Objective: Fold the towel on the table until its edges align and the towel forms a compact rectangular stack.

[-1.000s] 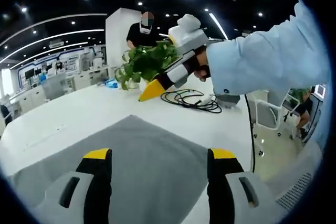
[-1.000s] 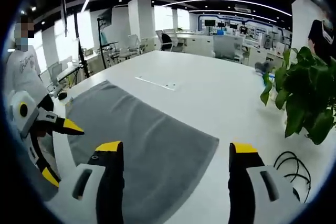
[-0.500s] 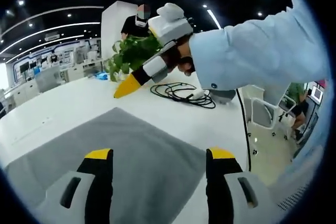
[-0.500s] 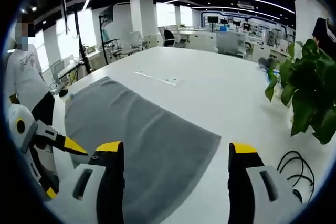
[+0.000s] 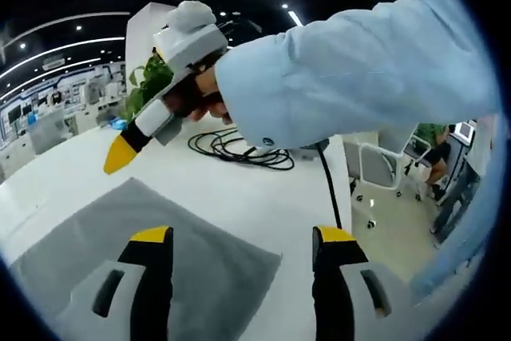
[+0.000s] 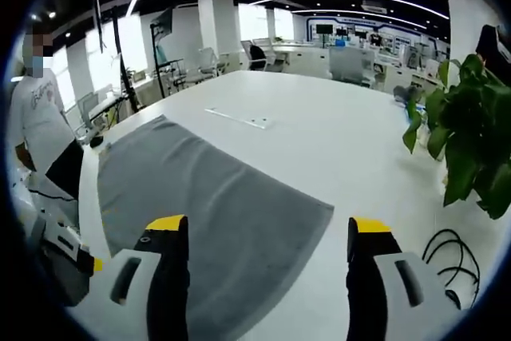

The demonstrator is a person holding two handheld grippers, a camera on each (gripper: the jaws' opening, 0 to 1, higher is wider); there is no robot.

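Towel (image 6: 207,213) lies spread flat and single-layered on the white table (image 6: 335,133), one grey sheet with no fold in it that these views show. So the task looks barely begun: every fold is left to make, and the edges have yet to be brought together into a stack.

In the right gripper view the right gripper (image 6: 267,233) hangs over the near edge of the towel, jaws wide apart and empty, with cloth showing between them. In the left gripper view the left gripper (image 5: 239,241) is likewise spread and holds nothing, poised over a towel corner (image 5: 263,257) near the table edge. The right gripper also crosses that view from the right, held by a hand in a pale blue sleeve (image 5: 343,77), its yellow tip above the cloth and not touching it.

Cable (image 5: 239,149) lies coiled on the table beyond the towel, well apart from it, and a plant (image 6: 467,145) stands further off. Whether either gripper is low enough to pinch an edge is hard to judge through the fisheye; probably both are above the cloth.
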